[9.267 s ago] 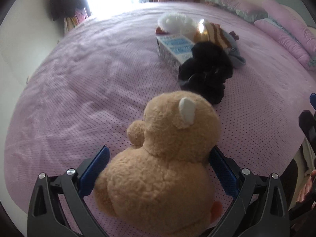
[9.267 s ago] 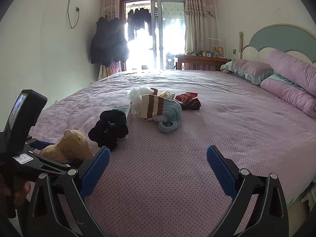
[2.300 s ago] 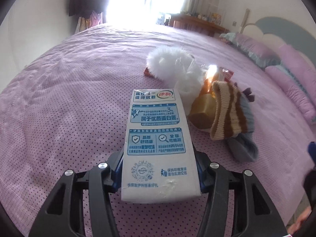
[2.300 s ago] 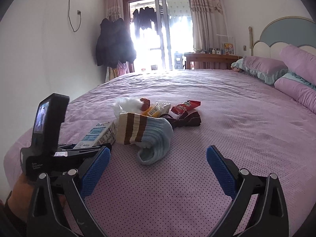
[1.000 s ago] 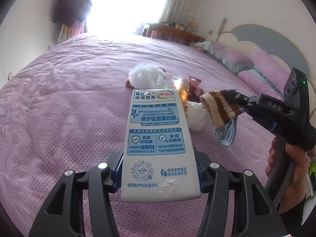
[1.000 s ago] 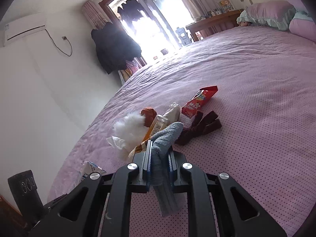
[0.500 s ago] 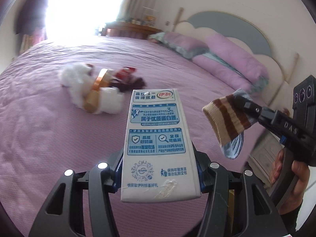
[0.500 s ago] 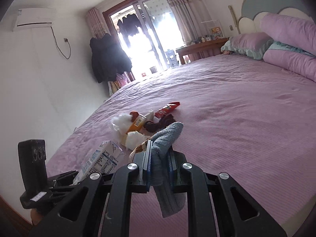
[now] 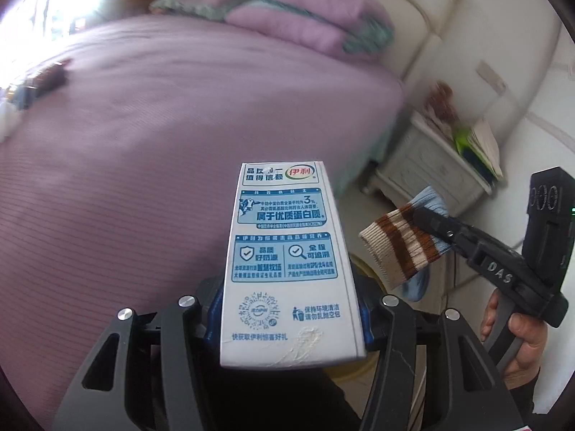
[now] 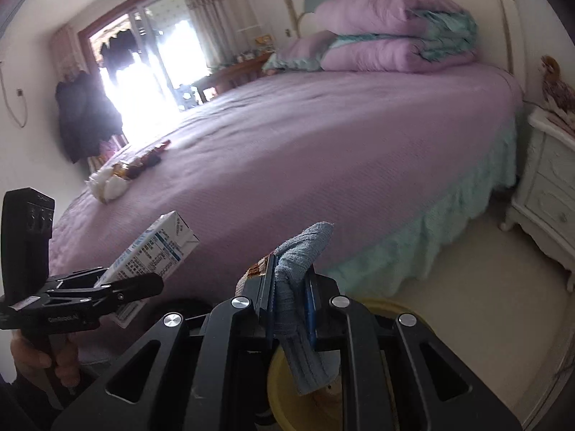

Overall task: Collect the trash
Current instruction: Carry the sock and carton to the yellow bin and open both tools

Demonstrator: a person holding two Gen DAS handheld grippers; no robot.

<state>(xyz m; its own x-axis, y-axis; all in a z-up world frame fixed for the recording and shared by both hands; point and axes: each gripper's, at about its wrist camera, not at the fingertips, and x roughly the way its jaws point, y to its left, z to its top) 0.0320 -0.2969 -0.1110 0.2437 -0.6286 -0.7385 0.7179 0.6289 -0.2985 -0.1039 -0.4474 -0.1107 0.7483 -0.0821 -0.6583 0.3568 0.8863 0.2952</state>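
My left gripper (image 9: pixel 287 312) is shut on a white and blue milk carton (image 9: pixel 284 237), which stands up between the blue pads. My right gripper (image 10: pixel 289 276) is shut on a sock (image 10: pixel 298 251) with a blue-grey foot and a brown and cream striped cuff. In the left wrist view the sock (image 9: pixel 399 251) hangs from the right gripper (image 9: pixel 427 221) just right of the carton. Both grippers hover past the corner of the purple bed (image 10: pixel 323 143), above a yellow bin (image 10: pixel 413 314) on the floor. The right wrist view shows the carton (image 10: pixel 158 248) at lower left.
A small pile of wrappers and white tissue (image 10: pixel 118 176) lies far back on the bed near the window. A white nightstand (image 10: pixel 542 186) stands right of the bed on pale floor. Folded purple quilts (image 10: pixel 391 36) lie by the headboard. A hand (image 9: pixel 521 341) grips the right handle.
Both grippers have swung right and down, away from the pile and off the bed's corner. The nightstand, the floor and the yellow bin have come into view. Both grips are unchanged.
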